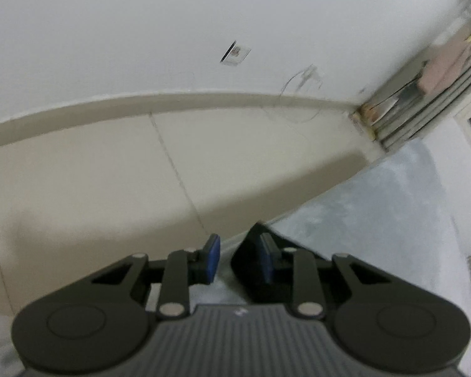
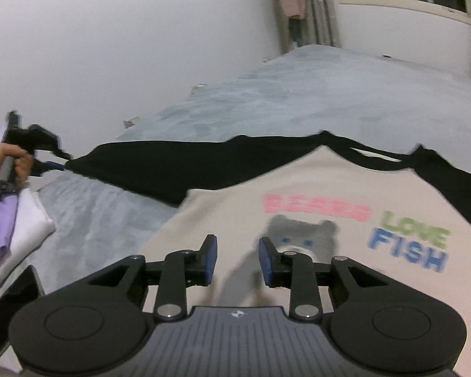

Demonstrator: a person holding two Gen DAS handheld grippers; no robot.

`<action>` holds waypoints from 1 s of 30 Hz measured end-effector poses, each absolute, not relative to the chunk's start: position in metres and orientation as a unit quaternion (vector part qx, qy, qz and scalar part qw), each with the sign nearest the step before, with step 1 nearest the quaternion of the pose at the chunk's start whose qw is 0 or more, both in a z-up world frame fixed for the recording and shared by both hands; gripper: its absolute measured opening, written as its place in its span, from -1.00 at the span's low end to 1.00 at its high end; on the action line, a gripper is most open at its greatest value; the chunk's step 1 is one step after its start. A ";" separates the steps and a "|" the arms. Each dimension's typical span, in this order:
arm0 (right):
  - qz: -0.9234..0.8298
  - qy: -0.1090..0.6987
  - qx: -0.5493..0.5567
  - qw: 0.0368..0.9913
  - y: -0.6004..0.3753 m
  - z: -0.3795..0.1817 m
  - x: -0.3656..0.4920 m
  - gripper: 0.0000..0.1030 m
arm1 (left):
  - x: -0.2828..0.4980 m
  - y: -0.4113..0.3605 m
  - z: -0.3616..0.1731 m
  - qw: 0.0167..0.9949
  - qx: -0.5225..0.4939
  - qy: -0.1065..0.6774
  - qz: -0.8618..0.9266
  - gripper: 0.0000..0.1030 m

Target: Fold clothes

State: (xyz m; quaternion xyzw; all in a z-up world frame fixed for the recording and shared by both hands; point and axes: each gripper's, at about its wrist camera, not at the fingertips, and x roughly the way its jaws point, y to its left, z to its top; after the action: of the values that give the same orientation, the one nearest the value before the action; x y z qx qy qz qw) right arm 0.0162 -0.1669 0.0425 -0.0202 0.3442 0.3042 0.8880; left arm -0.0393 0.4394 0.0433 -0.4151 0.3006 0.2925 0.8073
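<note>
Two grippers work on one T-shirt, spread across the frame's middle: left gripper, at left edge, pinches the black sleeve; right gripper hangs half-open, empty. Lift the sleeve evenly inward.

Bed (grey-blue cover): shirt, folded white cloth.

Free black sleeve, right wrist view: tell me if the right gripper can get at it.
Probably yes: right gripper is open and empty over the shirt; the sleeve lies uncovered nearby.
</note>
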 end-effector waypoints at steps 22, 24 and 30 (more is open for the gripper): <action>0.239 0.385 0.052 0.890 -0.243 0.039 -0.014 -0.44 | -0.008 0.392 0.021 0.810 -0.385 0.352 0.267 -0.95; 0.230 0.381 0.058 0.893 -0.251 0.041 -0.012 -0.34 | -0.011 0.388 0.027 0.808 -0.386 0.349 0.278 -0.94; 0.205 0.373 0.059 0.903 -0.270 0.043 -0.002 -0.18 | -0.015 0.348 0.059 0.838 -0.343 0.336 0.260 -0.53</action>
State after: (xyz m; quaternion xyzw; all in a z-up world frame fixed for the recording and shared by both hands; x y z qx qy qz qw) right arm -0.0018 -0.2705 0.0426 0.0591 0.3732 0.2049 0.9029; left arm -0.0151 0.3476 0.0590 -0.3430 0.3364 0.2603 0.8375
